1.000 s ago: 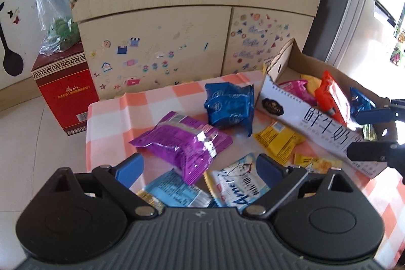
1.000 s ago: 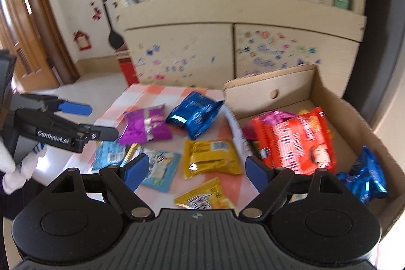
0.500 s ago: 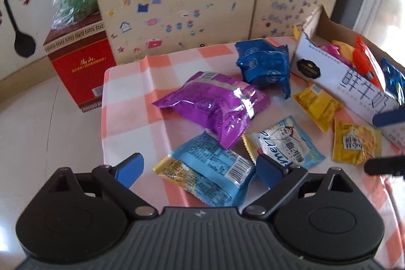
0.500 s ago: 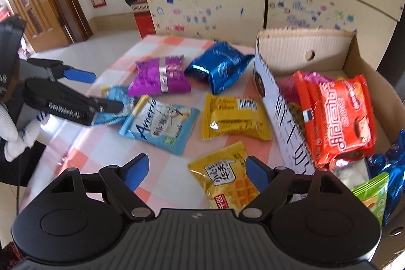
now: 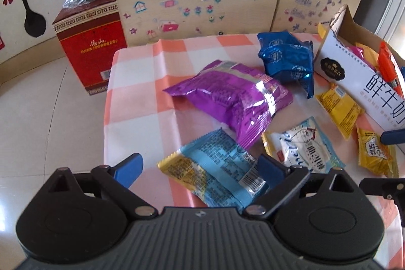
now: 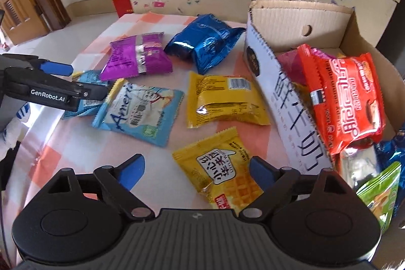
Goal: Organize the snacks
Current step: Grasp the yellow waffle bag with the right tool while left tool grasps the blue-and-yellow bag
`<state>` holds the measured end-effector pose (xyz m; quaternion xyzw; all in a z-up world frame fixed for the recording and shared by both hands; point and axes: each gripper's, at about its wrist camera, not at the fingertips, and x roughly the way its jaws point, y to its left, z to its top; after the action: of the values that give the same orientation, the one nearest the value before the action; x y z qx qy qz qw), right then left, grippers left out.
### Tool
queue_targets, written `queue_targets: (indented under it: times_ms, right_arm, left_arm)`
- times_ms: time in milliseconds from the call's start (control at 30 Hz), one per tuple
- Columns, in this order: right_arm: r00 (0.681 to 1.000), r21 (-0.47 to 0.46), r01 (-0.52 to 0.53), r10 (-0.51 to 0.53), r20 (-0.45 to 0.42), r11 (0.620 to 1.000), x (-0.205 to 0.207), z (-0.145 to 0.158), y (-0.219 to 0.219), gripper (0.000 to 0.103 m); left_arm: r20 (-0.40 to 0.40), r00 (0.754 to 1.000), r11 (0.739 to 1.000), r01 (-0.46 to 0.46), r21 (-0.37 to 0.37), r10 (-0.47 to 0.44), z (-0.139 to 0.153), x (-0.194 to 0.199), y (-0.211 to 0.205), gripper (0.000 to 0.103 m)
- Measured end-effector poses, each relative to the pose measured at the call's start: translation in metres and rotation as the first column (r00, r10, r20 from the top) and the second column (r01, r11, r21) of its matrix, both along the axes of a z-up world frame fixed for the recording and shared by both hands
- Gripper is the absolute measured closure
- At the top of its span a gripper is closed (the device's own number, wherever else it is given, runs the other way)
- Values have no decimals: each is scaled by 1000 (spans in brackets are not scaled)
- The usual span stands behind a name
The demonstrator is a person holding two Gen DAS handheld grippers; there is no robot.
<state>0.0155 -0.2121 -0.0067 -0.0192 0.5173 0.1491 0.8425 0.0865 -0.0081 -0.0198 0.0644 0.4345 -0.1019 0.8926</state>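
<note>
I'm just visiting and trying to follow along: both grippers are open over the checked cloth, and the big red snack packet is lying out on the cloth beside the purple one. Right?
Not quite. The red snack packet lies inside the cardboard box, not on the checked cloth beside the purple packet, as the right wrist view shows. The left gripper and right gripper are open.

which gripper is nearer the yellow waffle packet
Right. The right gripper is open around the yellow waffle packet; the left gripper is open over the light blue packet, farther off.

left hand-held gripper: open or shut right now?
Open: left hand-held gripper has blue fingers spread either side of the light blue packet.
</note>
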Motion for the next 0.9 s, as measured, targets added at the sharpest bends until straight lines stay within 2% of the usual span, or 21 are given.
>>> queue_targets:
  times_ms: [200, 300, 367, 467, 633, 733, 833, 900]
  right_arm:
    - [995, 74, -86, 90, -46, 993, -7, 5, 9, 9]
    - [992, 87, -117, 121, -43, 989, -10, 11, 11, 9]
    - [993, 62, -116, 118, -22, 991, -11, 13, 10, 9]
    - [997, 40, -71, 71, -13, 997, -6, 10, 4, 9]
    - [999, -25, -36, 37, 12, 999, -1, 3, 1, 9]
    - [1000, 5, -15, 15, -24, 1000, 3, -4, -1, 9]
    - [997, 21, -44, 45, -65, 999, 1, -8, 2, 8]
    - [994, 61, -66, 71, -83, 996, -2, -5, 3, 8]
  left_arm:
    - [-45, 998, 998, 38, 54, -36, 4, -10, 9, 6]
    - [-23, 999, 995, 48, 84, -46, 9, -15, 12, 7]
    - [-11, 999, 997, 47, 54, -46, 12, -15, 13, 7]
    - [-32, 999, 999, 37, -2, -37, 8, -10, 9, 7]
    - [-21, 999, 998, 41, 41, -41, -2, -5, -6, 7]
    - [-32, 999, 997, 41, 64, -39, -8, -5, -10, 6]
    - [-30, 999, 998, 40, 57, -38, -7, -8, -6, 7]
    - [-36, 999, 998, 31, 47, -29, -5, -9, -2, 12]
